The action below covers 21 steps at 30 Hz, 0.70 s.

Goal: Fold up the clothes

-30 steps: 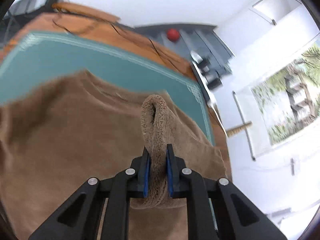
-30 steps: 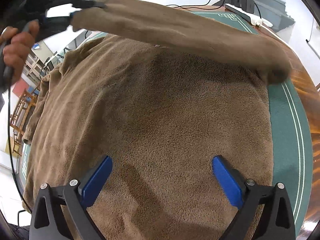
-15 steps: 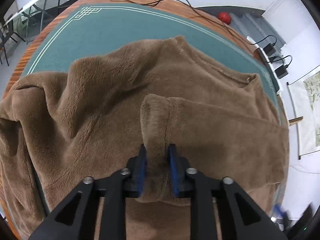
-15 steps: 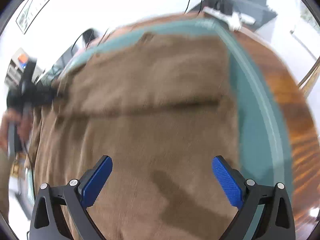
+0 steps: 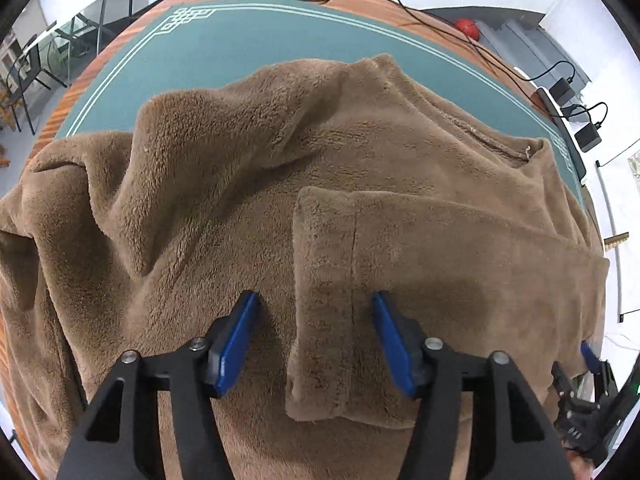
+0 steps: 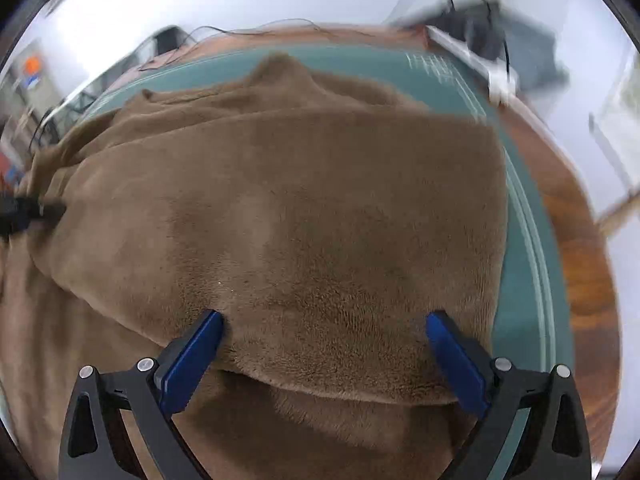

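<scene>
From the left wrist, the left gripper (image 5: 316, 334) gapes wide above the brown fleece top (image 5: 224, 208) spread on the green mat (image 5: 248, 52), its sleeve (image 5: 420, 280) folded across. From the right wrist, the right gripper (image 6: 324, 354) gapes wide over the top.

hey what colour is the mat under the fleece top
Teal green mat with pale line border, clearest in the left wrist view.

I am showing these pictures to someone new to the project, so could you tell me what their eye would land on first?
First, the big fuzzy brown sweater spread over the green mat, with one sleeve folded flat across its body. Next, the blue pads of the open left hand-held gripper straddling that sleeve's cuff. In the right wrist view, the open right hand-held gripper hovers over the folded edge.
</scene>
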### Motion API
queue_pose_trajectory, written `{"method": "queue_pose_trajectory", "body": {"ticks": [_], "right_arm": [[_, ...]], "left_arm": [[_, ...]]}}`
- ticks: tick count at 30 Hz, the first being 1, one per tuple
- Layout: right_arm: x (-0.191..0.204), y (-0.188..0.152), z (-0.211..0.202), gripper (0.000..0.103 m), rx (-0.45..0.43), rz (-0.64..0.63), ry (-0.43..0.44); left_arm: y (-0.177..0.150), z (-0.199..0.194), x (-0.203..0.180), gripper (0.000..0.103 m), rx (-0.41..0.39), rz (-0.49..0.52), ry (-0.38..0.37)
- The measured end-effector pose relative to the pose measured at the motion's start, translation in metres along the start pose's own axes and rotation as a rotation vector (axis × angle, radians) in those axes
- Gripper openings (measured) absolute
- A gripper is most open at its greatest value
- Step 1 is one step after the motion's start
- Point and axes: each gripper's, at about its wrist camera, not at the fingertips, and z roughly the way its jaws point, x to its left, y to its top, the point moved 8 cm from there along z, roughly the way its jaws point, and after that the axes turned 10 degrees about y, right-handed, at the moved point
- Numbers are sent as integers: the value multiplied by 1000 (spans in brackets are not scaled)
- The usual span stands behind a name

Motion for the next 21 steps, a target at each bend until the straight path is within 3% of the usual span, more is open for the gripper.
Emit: {"method": "queue_pose_trajectory", "body": {"ticks": [6, 10, 14, 21], "right_arm": [[4, 0, -4, 103, -36, -10, -9], [12, -2, 3, 103, -110, -36, -19], [12, 0, 5, 103, -117, -41, -25], [13, 1, 4, 103, -122, -49, -34]], "left_arm": [[-10, -18, 12, 65, -13, -87, -45], [-29, -45, 30, 66, -43, -138, -85], [-66, -72, 58, 70, -52, -236, -105], [-154, -98, 138, 70, -7, -538, -145]]}}
